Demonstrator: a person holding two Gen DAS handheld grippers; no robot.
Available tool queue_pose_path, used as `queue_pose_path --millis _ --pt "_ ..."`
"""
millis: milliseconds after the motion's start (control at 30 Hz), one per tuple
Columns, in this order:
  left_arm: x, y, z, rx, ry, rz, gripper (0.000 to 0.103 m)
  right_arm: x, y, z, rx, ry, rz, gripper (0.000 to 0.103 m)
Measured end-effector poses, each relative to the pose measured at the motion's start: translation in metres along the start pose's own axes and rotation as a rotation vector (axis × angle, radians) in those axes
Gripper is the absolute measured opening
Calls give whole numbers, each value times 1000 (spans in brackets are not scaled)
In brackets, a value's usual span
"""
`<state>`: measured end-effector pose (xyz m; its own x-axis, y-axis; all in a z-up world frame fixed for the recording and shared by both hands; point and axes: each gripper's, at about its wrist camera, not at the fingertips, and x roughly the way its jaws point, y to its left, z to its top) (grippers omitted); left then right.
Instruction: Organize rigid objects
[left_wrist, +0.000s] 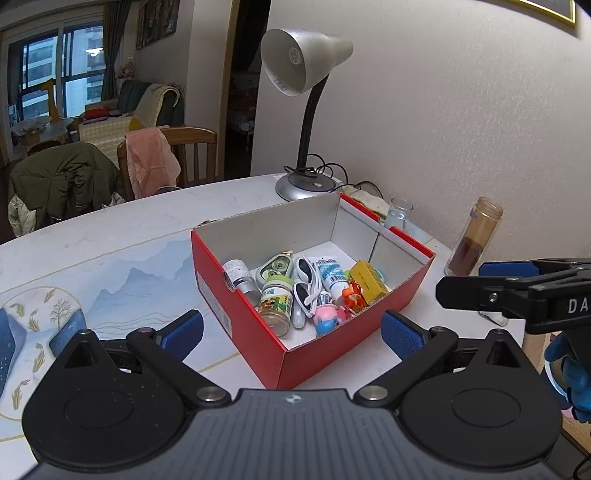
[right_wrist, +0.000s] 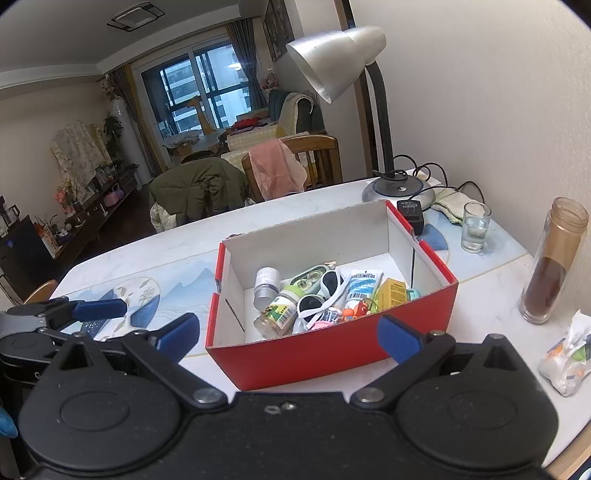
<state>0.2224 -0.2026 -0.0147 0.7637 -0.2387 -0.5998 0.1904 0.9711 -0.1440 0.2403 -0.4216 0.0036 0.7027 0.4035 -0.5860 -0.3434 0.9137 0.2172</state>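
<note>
Box (left_wrist: 258, 332) of small items sits between both spread tongs, untouched.

Left gripper (left_wrist: 291, 330): jaws spread wide, 2 blue-padded fingers (left_wrist: 400, 334) apart, nothing between them, held above table level, pointing forward and down. Right gripper (right_wrist: 288, 334): jaws likewise wide, blue pads (right_wrist: 399, 338) empty. Grippers side by side, near each other, not touching; each shows at edge of other's view.
</note>
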Motion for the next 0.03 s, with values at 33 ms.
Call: queue_pose_path --millis 33 --pt "0 1 0 -2 0 0 103 1 1 0 0 2 0 103"
